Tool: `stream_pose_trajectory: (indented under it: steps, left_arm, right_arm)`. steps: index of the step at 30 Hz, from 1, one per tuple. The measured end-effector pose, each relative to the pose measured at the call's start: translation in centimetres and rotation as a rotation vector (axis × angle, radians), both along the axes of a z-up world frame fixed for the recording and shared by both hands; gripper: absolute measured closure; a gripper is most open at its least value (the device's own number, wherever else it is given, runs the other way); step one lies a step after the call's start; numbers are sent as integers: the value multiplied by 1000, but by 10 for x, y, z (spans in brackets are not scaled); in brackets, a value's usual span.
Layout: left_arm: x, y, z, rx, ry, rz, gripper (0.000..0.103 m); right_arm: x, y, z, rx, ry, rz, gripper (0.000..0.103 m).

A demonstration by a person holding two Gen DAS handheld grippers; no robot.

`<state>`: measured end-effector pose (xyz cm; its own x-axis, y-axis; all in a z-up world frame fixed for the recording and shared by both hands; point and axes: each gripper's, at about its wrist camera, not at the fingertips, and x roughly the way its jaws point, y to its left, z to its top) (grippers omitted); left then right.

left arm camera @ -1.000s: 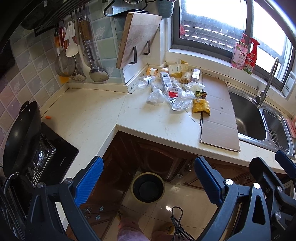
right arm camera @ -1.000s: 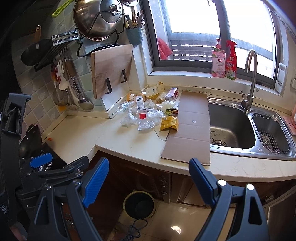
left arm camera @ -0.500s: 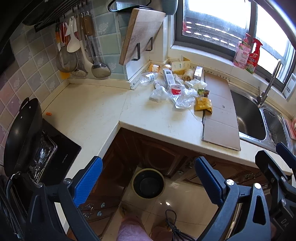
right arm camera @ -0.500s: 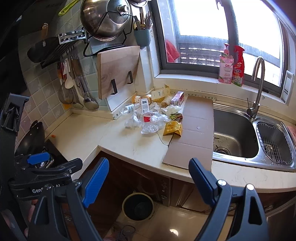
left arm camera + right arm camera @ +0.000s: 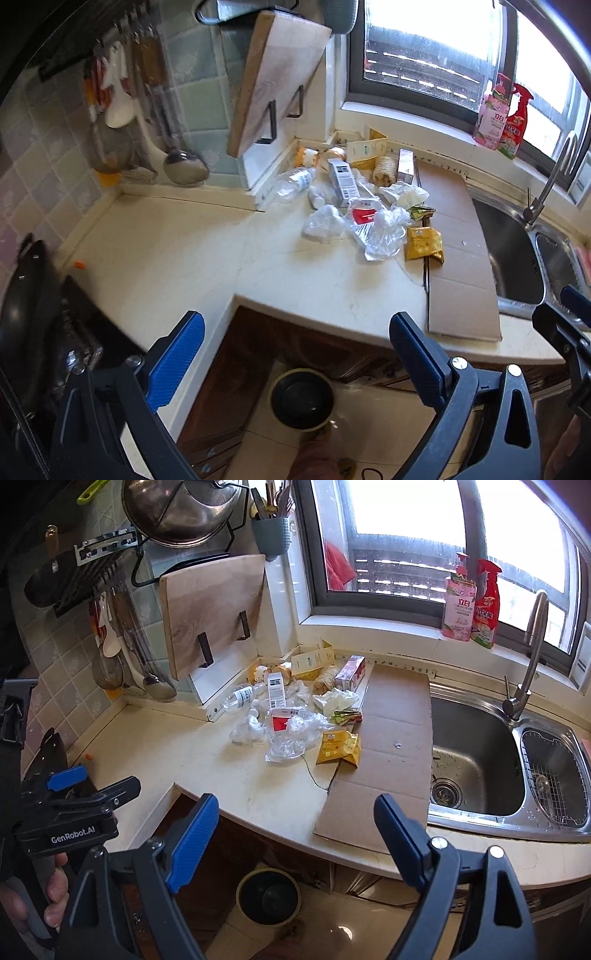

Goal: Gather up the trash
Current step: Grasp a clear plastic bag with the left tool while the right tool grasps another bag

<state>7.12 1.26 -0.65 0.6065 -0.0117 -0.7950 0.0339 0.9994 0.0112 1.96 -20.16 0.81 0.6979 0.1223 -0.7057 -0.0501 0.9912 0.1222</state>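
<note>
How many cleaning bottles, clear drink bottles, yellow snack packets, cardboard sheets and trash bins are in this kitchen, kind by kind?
Cleaning bottles on the windowsill: 2, a pink bottle and a red bottle
Clear drink bottle: 1
Yellow snack packet: 1
Cardboard sheet: 1
Trash bin: 1
Total: 6

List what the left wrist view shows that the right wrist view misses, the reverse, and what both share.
Only the left wrist view: the dark pan on the stove at the left.

Only the right wrist view: the steel pot on the wall rack, the utensil cup, and the sink drain.

Both: the trash pile, flat cardboard, cutting board, floor bin, and two bottles on the sill.
</note>
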Motion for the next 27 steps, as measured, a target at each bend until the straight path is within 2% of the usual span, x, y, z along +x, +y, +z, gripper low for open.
stream_pose_trajectory:
  steps: [6, 13, 19, 27]
  left_arm:
    - [82, 5, -40, -85, 64, -32, 4]
    - [172, 12, -91, -90, 149, -27, 4]
    - [219, 12, -125, -128, 186, -42, 4]
    - [254, 3, -146, -167, 203, -68, 6]
  right_arm:
    - [61, -2, -24, 25, 90, -5, 26]
    - [149, 11, -64, 98, 213, -39, 37]
    - [206, 22, -95, 140, 259, -67, 41]
    - [252, 27, -132, 155, 330, -121, 51]
